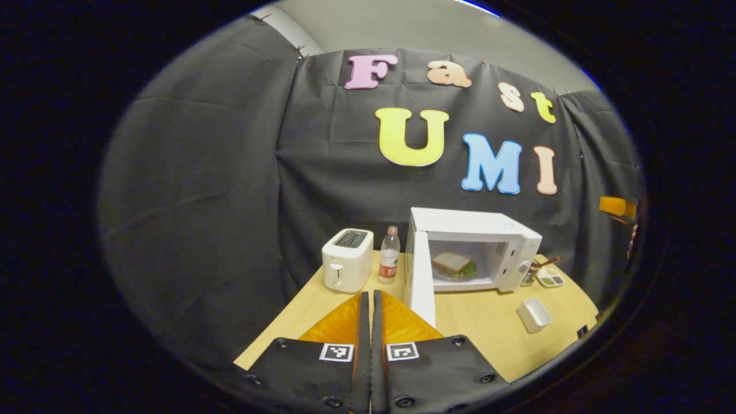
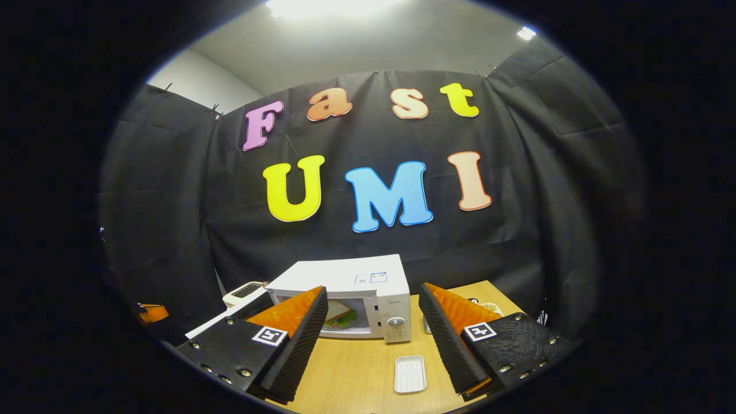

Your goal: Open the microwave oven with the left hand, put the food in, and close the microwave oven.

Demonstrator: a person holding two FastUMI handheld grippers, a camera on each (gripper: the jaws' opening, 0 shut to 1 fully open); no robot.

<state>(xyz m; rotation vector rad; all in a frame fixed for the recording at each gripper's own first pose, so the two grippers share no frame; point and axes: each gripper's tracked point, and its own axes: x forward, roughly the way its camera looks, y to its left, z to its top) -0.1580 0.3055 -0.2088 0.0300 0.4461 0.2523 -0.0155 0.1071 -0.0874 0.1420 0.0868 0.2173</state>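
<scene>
Left gripper view: wooden table against black cloth wall. Microwave door swung open, sandwich inside on plate. Left gripper fingers pressed together, empty, pointing level at toaster and bottle.

Right gripper view: right gripper held above table, fingers wide apart, empty, framing microwave; white tray below.

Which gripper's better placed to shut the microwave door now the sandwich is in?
Left, probably. The left gripper, fingers together, sits just beside the open door. The right gripper is open and faces the microwave cavity holding the sandwich.
</scene>
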